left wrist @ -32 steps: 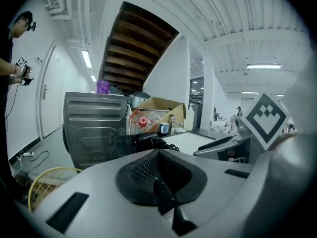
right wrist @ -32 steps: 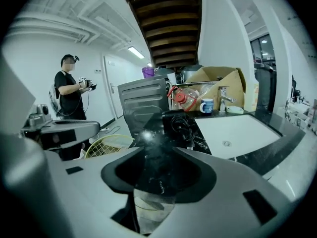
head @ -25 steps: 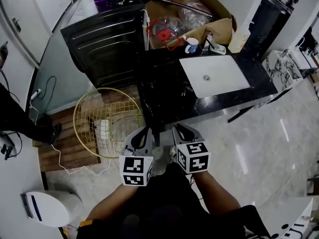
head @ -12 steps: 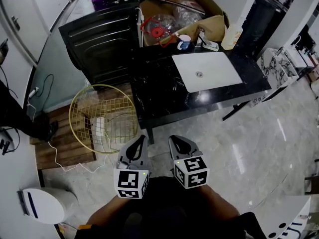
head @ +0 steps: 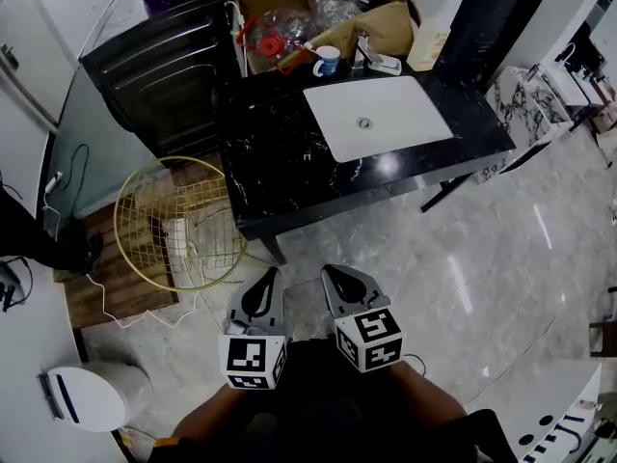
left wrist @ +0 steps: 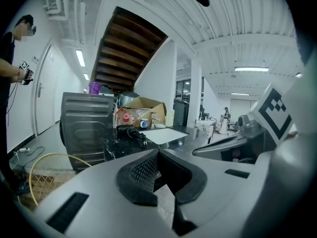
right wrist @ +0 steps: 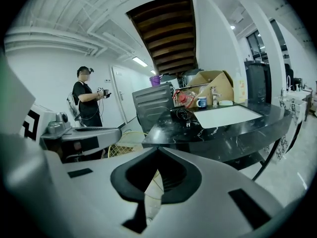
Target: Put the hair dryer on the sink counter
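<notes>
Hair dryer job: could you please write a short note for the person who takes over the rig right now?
Left claw: shut, empty.
Right claw: shut, empty.
Both are away from the sink counter, close to the person's body.
Hair dryer: it seems to be the black corded thing lying on the counter, left of the white basin.
Done: placing, apparently.
Left: nothing that I can see.

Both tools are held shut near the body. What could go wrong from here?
1. The hair dryer lies on the black counter beside the white sink; its loose cord might slide into the basin.
2. A white cable trails over the floor by the wire basket, a likely trip hazard if the person steps that way.
</notes>
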{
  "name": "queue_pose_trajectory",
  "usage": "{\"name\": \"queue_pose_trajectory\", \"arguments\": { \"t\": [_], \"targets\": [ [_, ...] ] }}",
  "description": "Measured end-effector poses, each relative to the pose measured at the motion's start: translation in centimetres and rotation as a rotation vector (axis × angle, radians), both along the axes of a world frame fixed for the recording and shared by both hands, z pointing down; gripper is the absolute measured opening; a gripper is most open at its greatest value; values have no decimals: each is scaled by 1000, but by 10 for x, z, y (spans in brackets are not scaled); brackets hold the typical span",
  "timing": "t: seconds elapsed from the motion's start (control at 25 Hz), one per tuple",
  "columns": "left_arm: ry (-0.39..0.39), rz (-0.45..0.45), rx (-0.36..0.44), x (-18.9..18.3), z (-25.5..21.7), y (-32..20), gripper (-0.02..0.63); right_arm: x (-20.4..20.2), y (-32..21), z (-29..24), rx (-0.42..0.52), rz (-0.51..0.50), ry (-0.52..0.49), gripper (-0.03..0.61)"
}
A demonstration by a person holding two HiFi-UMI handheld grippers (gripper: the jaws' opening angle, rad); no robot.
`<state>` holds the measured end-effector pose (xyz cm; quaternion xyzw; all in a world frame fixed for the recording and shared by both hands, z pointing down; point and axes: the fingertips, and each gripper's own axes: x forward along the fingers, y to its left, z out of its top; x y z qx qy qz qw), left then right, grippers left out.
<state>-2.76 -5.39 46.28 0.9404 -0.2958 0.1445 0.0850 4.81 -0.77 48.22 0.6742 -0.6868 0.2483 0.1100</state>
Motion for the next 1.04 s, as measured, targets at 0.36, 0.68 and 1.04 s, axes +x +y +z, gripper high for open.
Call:
{"name": "queue_pose_trajectory", "arguments": {
  "t": [0.36, 0.68, 1.04],
  "targets": [
    [-10, 5, 19, 0, -2, -2, 8, -10, -6, -1, 14, -38, -10, 15],
    [0, 5, 22, -5, -4, -6, 8, -14, -8, -3, 18, -37, -3, 15],
    [9, 21, 17, -5, -5, -4, 8, -15, -5, -4, 15, -21, 3, 15]
  ]
}}
